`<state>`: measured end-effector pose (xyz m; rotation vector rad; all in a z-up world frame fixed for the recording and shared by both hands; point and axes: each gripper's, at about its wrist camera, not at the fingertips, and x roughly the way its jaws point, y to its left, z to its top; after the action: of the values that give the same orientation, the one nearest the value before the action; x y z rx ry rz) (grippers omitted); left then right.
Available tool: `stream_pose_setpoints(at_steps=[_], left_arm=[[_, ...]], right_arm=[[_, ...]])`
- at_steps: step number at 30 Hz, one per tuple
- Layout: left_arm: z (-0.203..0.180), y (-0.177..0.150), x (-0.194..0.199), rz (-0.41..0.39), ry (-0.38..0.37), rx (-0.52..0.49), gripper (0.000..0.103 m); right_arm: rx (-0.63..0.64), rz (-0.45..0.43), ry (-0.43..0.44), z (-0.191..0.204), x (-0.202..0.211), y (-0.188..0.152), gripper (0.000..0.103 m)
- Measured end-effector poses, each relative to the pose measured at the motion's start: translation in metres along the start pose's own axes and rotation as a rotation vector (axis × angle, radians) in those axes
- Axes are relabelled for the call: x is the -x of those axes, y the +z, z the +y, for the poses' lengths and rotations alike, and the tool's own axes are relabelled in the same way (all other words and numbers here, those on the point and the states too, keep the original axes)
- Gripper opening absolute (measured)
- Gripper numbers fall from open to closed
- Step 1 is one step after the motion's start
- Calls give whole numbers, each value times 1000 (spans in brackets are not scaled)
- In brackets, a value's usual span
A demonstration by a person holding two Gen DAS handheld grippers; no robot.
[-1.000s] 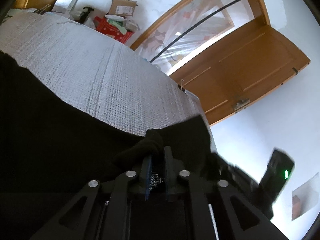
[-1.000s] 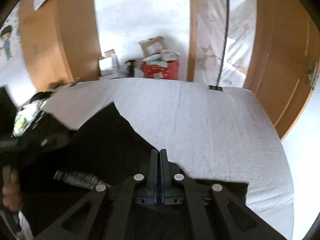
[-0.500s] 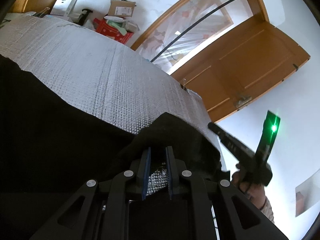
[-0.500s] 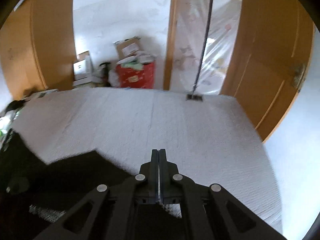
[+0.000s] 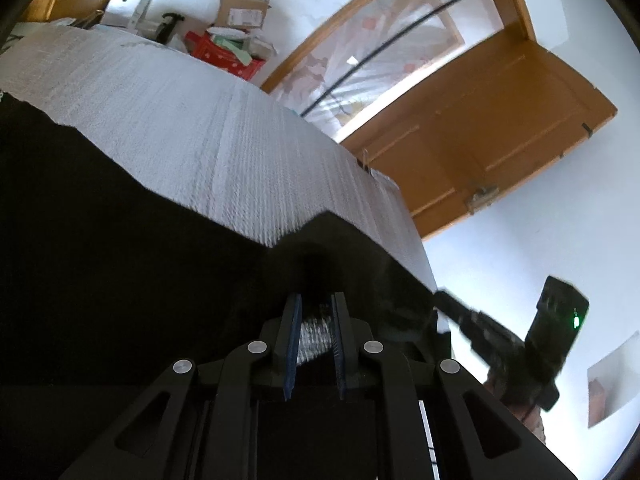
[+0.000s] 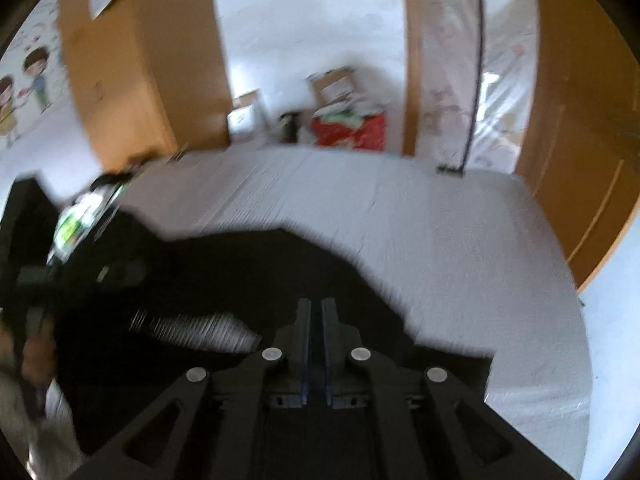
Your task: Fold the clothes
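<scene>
A black garment (image 5: 120, 240) lies spread on a silvery quilted mat (image 5: 180, 112). My left gripper (image 5: 317, 306) is shut on a raised fold at the garment's edge. The mat shows through the gap lower between its fingers. In the blurred right wrist view, my right gripper (image 6: 316, 308) hovers over the garment (image 6: 260, 272). Its jaws are opening to a thin slit, and I see no cloth in it. The left wrist view shows the right gripper (image 5: 440, 298) reaching the garment's right edge, with a hand (image 5: 504, 388) behind it.
The mat (image 6: 460, 260) ends in an edge on the right (image 5: 412, 232). A wooden door (image 5: 500, 128) stands past that edge. Cardboard boxes and a red bin (image 6: 352, 128) sit beyond the far end. A wooden cabinet (image 6: 140, 60) rises at the back left.
The right gripper swung away over bare mat, then came back over the garment, and its fingers parted slightly. The left gripper stayed put, and the fold it holds rose.
</scene>
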<state>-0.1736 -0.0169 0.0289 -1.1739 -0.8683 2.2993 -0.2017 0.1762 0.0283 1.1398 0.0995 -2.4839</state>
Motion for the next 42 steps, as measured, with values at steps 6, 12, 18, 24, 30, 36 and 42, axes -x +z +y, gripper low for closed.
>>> stream_pose_setpoints(at_steps=[6, 12, 18, 24, 30, 36, 42], left_arm=[[-10, -19, -12, 64, 27, -51, 15], [-29, -40, -20, 112, 48, -172, 21], [-35, -53, -34, 174, 45, -226, 21], [-23, -56, -45, 218, 52, -193, 21], [-22, -57, -45, 216, 52, -197, 21], [-23, -58, -48, 216, 54, -197, 21], [-23, -57, -37, 206, 53, -192, 21]], right_arm=[[17, 122, 15, 17, -16, -40, 5], [-34, 152, -37, 8, -32, -44, 6], [-109, 130, -60, -11, -37, -32, 6], [-177, 100, -56, -25, -39, -8, 5], [-206, 81, -109, -33, -52, 18, 6], [-276, 96, -150, -49, -62, 32, 6], [-253, 111, -169, -48, -49, 28, 6]])
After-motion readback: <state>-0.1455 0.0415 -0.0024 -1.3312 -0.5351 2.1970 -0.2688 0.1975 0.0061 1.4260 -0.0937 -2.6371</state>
